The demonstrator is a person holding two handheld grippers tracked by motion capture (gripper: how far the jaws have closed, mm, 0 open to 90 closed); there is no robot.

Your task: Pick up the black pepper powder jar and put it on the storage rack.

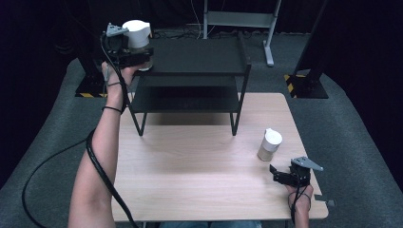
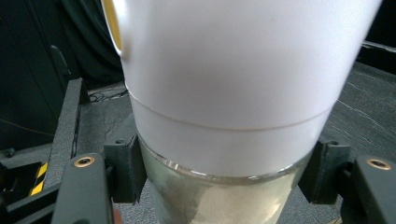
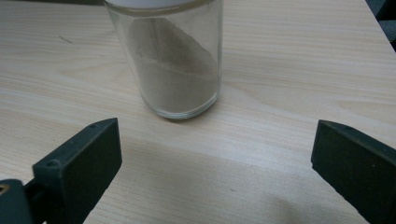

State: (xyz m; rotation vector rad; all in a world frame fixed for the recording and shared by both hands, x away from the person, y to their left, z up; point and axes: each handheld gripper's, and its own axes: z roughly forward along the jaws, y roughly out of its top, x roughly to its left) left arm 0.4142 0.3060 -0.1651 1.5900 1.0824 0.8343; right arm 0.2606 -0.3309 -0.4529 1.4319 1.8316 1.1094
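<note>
A glass jar with a white lid is at the left end of the black rack's top shelf. My left gripper is shut on it. In the left gripper view both pads press the glass just under the lid, and pale powder shows inside. Whether the jar's base rests on the shelf I cannot tell. A second jar of the same kind stands on the table at the right. My right gripper lies just in front of that jar. Its jaws stand wide open, apart from the glass.
The two-tier black rack has a lower shelf and stands at the far side of the wooden table. A thick cable trails from the left gripper past the table's left edge. Metal stands rise from the grey carpet behind.
</note>
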